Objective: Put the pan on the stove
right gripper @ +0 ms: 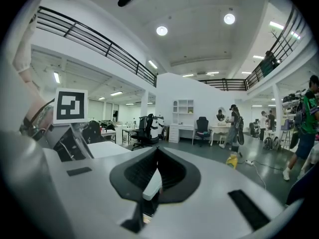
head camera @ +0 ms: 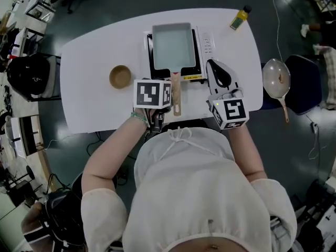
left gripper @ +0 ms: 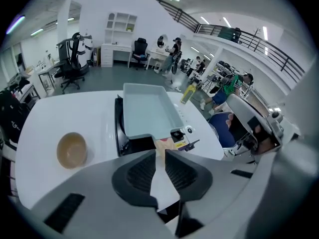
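Note:
A pale rectangular pan (head camera: 173,46) sits on the black portable stove (head camera: 150,62) in the middle of the white table (head camera: 89,104). Its wooden handle (head camera: 176,93) points toward me. My left gripper (left gripper: 160,152), under its marker cube (head camera: 152,93), hovers right beside the handle. Its jaws stand a narrow gap apart. Only white table shows between them, and a bit of the handle (left gripper: 162,144) lies just past the tips. My right gripper (head camera: 214,63) rests to the right of the stove, raised toward the room, with its pads (right gripper: 149,171) together and nothing in them.
A wooden bowl (head camera: 120,76) stands left of the stove. A yellow bottle (head camera: 240,18) lies at the far right corner. Off the table's right edge a round frying pan (head camera: 276,77) rests beside a dark chair (head camera: 304,83).

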Tool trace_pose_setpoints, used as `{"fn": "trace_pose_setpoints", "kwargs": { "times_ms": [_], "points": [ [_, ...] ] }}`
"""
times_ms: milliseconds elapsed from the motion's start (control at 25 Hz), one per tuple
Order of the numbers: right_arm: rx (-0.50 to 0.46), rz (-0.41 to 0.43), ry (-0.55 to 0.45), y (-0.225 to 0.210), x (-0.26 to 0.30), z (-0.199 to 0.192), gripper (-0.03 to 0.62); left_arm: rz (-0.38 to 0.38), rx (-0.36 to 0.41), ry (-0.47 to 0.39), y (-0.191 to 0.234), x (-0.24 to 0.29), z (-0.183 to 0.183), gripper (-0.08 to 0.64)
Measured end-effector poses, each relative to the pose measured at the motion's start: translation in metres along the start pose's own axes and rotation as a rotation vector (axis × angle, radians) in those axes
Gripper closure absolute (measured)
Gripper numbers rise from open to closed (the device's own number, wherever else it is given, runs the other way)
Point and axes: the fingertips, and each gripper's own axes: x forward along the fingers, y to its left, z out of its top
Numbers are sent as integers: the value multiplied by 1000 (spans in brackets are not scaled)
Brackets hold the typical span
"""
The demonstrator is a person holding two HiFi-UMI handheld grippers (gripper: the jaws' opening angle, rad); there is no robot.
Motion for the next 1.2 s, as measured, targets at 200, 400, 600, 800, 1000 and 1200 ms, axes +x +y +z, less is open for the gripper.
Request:
{"fn": "trace_pose_setpoints", "kwargs": {
  "times_ms": [200,400,600,800,1000,1200],
  "points": [
    [-24,-14,-25,15,-9,13,586,-16,56,-90,6,-25,6,534],
    [-53,-14,-50,27,-13,26,586,-56,133,-277,5,-58,27,537],
    [-87,-13,-81,28,-15,40,586,-83,247,-492,-3,-89,53,537],
    [-98,-9,-106,26,-16,47,586,-53,331,-706,-5,-119,73,537],
    [-113,7,-123,21,-17,54,588,-18,417,-888,-11,-145,86,537],
    [-118,16,-130,14,-17,57,588,-7,460,-961,-15,-156,91,537]
  ]
}}
